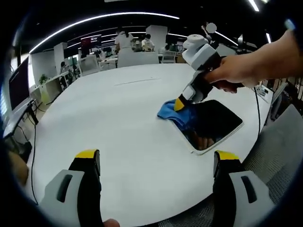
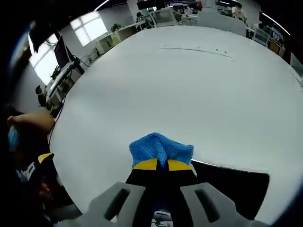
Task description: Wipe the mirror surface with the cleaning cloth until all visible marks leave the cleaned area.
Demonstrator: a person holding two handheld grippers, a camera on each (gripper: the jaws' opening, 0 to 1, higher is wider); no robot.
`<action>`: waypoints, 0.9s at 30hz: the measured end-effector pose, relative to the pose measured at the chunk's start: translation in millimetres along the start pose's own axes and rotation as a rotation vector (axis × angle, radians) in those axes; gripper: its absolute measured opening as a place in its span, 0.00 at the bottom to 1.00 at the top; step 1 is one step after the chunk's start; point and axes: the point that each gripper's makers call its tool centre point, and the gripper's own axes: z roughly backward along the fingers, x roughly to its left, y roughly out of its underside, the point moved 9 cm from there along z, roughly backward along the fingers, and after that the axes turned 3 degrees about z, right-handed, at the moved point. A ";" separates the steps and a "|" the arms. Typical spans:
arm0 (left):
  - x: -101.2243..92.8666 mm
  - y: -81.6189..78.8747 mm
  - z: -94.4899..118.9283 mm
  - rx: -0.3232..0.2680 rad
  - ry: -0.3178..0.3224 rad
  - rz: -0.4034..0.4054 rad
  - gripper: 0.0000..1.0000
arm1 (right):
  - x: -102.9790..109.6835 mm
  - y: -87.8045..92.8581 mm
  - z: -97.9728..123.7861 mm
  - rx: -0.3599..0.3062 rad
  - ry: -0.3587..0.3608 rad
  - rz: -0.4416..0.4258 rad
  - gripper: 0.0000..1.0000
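The mirror (image 1: 210, 124) lies flat on the white counter (image 1: 128, 123), a dark rectangular pane with a thin pale edge, set toward the right side of the left gripper view. Its glass reflects dark ceiling and a blurred warm patch near its lower corner. In the right gripper view the mirror (image 2: 234, 187) shows as a black slab running off to the right, just behind the jaws.

The blue cleaning cloth (image 1: 173, 112) sits bunched over the mirror's far left corner, partly on the glass and partly on the counter. In the right gripper view the cloth (image 2: 161, 147) puffs up directly ahead of the yellow jaw tips.

The right tool (image 2: 158, 164) has its jaws pressed together, pinching the cloth at the mirror's edge. In the left gripper view the same right tool (image 1: 182, 103) comes down from the upper right, held in a person's hand (image 1: 232, 75).

The left tool (image 1: 156, 158) hovers over bare counter near the front edge with its jaws spread wide, holding nothing, well apart from the mirror.

Beyond the counter an office shows, with desks, chairs, monitors and people standing at the far end.
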 end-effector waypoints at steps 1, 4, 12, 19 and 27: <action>0.0 -0.7 0.3 -0.001 0.001 -0.009 0.99 | -0.4 -1.1 -0.8 0.002 0.000 -0.011 0.00; 0.0 -0.1 -0.1 0.001 0.010 -0.008 0.99 | -1.8 -1.3 -1.7 0.014 -0.002 -0.048 0.00; 1.1 0.5 1.0 -0.009 0.009 0.010 0.99 | -1.3 7.4 10.3 -0.005 -0.010 -0.026 0.00; 2.4 1.3 -0.5 -0.001 0.011 0.002 0.99 | -20.6 14.5 17.5 -0.014 0.007 -0.080 0.00; -0.3 2.7 -2.3 0.019 0.023 -0.007 0.99 | -32.0 17.9 20.7 0.004 0.038 -0.096 0.00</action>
